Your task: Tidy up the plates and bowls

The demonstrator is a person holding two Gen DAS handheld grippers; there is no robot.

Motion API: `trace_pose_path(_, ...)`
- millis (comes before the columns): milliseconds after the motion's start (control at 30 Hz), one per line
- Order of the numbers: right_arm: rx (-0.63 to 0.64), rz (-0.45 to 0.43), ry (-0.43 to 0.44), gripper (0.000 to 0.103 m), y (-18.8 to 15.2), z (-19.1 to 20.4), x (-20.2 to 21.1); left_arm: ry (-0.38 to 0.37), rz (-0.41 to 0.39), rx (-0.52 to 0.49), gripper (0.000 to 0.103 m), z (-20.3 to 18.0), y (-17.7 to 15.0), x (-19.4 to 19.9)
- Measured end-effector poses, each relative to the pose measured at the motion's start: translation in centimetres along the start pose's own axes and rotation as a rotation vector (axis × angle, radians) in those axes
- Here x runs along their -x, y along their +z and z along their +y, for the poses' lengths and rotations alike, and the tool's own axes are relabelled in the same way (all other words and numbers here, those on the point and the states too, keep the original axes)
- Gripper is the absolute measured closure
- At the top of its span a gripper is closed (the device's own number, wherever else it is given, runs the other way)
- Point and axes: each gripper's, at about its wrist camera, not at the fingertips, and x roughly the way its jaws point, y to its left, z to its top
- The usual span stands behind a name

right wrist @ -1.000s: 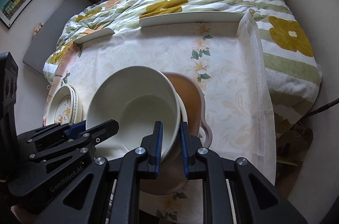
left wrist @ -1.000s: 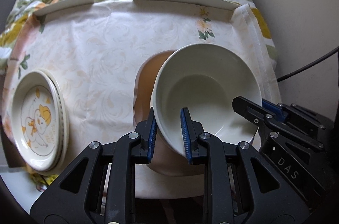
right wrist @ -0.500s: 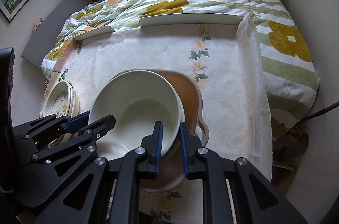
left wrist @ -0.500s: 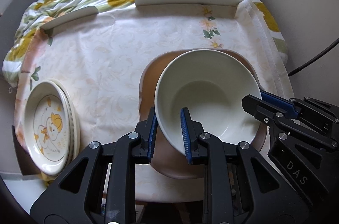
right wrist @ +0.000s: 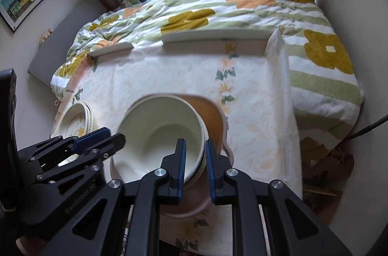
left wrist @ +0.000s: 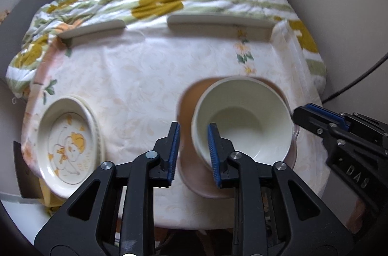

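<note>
A cream bowl (left wrist: 242, 125) (right wrist: 157, 134) rests inside a brown plate with a pinkish rim (left wrist: 186, 110) (right wrist: 208, 115) at the near right of the table. My left gripper (left wrist: 194, 151) straddles the bowl's near-left rim. Its jaws are opening: the right pad is inside the bowl, and the left pad stands clear outside it. My right gripper (right wrist: 195, 166) is shut on the bowl's near-right rim, one pad inside and one outside. Each gripper shows in the other's view: the right gripper (left wrist: 315, 115) and the left gripper (right wrist: 97, 137).
A stack of cream plates with a yellow duck picture (left wrist: 65, 139) (right wrist: 75, 120) sits at the table's left edge. Two white rails (left wrist: 218, 20) border the far side of the floral cloth, with a flowered blanket (right wrist: 315, 50) behind. A black cable (left wrist: 359, 79) hangs at the right.
The bowl has gone from tilted to resting level in the brown plate. My left jaws have spread off its rim, and the left gripper has drawn up and back. The right grip is unchanged.
</note>
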Motion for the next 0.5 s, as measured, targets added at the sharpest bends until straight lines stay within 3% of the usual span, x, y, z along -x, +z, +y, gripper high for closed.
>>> trace_pose_path(67,-0.005,-0.024,0.003,0.088,0.1,0.0,1.3,0.007,-0.039,0.008,0.047,0.5,0.1,1.5)
trace_pose_path(100,-0.005,-0.034,0.005,0.088,0.2,0.0,1.9,0.015,-0.073,0.012,0.023,0.8,0.0,2.5)
trace_pose_path(133,-0.005,-0.043,0.006,0.088,0.2,0.0,2.5,0.023,-0.111,0.015,0.011,1.1,-0.1,3.7)
trace_pose_path(200,-0.003,-0.063,0.013,0.088,0.0,0.1,3.8,0.016,-0.163,0.012,0.009,1.4,-0.5,5.4)
trace_pose_path(233,0.001,-0.073,0.009,0.083,-0.2,0.2,4.5,0.015,-0.173,0.009,0.009,1.6,-0.6,6.0)
trace_pose_path(300,0.008,-0.098,0.002,0.050,-0.6,0.4,5.7,0.020,-0.187,0.006,0.009,2.1,-0.8,7.2)
trace_pose_path(333,0.009,-0.113,0.005,0.019,-0.8,0.4,6.3,0.022,-0.195,0.003,0.009,2.4,-1.0,7.8)
trace_pose_path(367,0.012,-0.131,0.009,0.009,-0.9,0.4,6.8,0.023,-0.199,0.001,0.009,2.5,-1.0,8.2)
trace_pose_path(400,0.020,-0.148,0.007,0.004,-1.2,0.5,7.5,0.026,-0.203,-0.003,0.009,2.7,-1.3,8.7)
trace_pose_path(500,0.047,-0.122,-0.031,0.004,-1.9,0.5,8.2,0.020,-0.185,-0.023,0.008,3.4,-1.8,9.5)
